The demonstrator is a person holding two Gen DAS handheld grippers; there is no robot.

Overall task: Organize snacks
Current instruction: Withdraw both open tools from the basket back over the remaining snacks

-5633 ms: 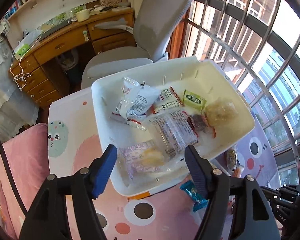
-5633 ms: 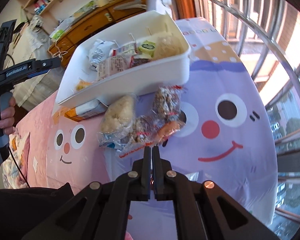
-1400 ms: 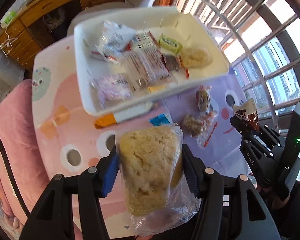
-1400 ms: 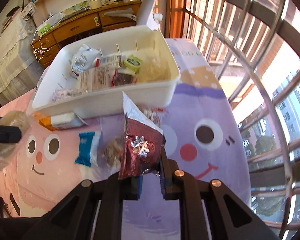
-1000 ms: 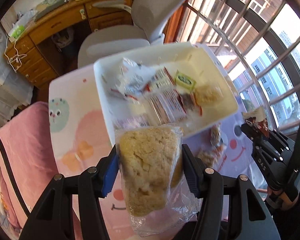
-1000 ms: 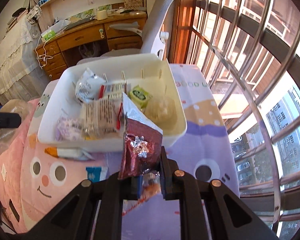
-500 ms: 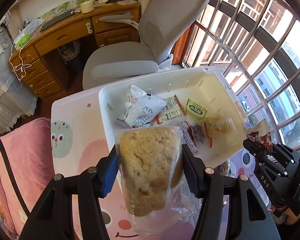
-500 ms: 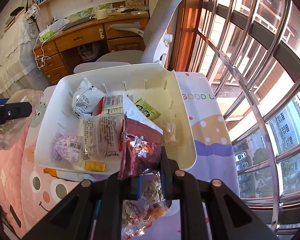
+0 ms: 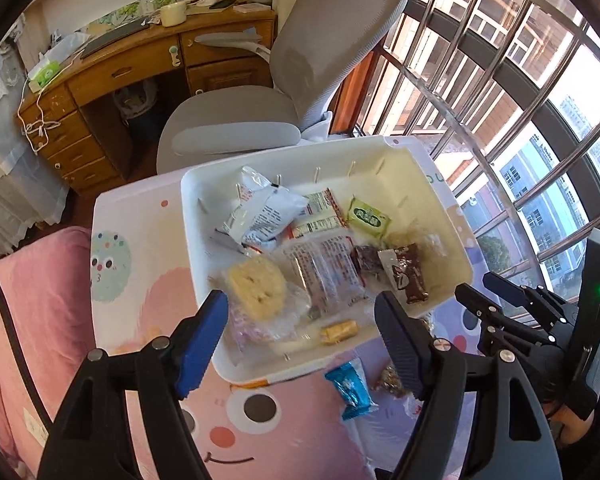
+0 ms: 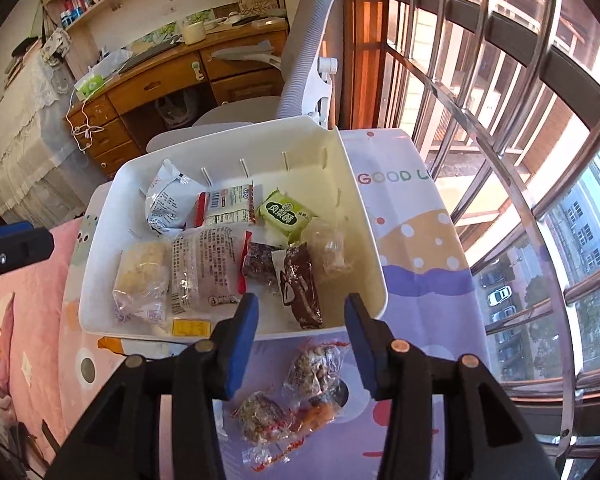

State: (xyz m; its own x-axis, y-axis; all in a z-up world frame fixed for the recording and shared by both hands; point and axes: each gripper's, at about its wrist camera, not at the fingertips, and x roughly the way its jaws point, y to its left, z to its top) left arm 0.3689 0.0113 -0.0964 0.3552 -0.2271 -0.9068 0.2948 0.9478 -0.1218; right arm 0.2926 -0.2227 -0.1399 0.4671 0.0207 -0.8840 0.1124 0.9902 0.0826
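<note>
1. Snacks lay mostly in the white bin [image 10: 364, 216] on the cartoon-printed tablecloth [image 10: 420, 264]: a pale crumbly cake in a clear bag [image 10: 142, 276] sat at its left end, and a brown wrapped bar [image 10: 302, 288] lay near its front right corner.
2. A few packets were outside the bin, on the cloth just in front of it: two clear bags of nut clusters [image 10: 314, 366], an orange sweet [image 10: 320, 414], and a blue wrapper [image 9: 350, 388].
3. Left gripper [image 9: 300, 344] was wide apart and held nothing, hanging over the bin's near edge.
4. Right gripper [image 10: 302, 344] was likewise spread wide and empty, poised above the bin's front rim.
5. Judging by this, the step in hand was between a drop and the next pick.
6. The next move would probably call for lowering the right gripper onto the nut clusters, pinching the crinkly plastic rather than the contents, then lifting it over the rim.
</note>
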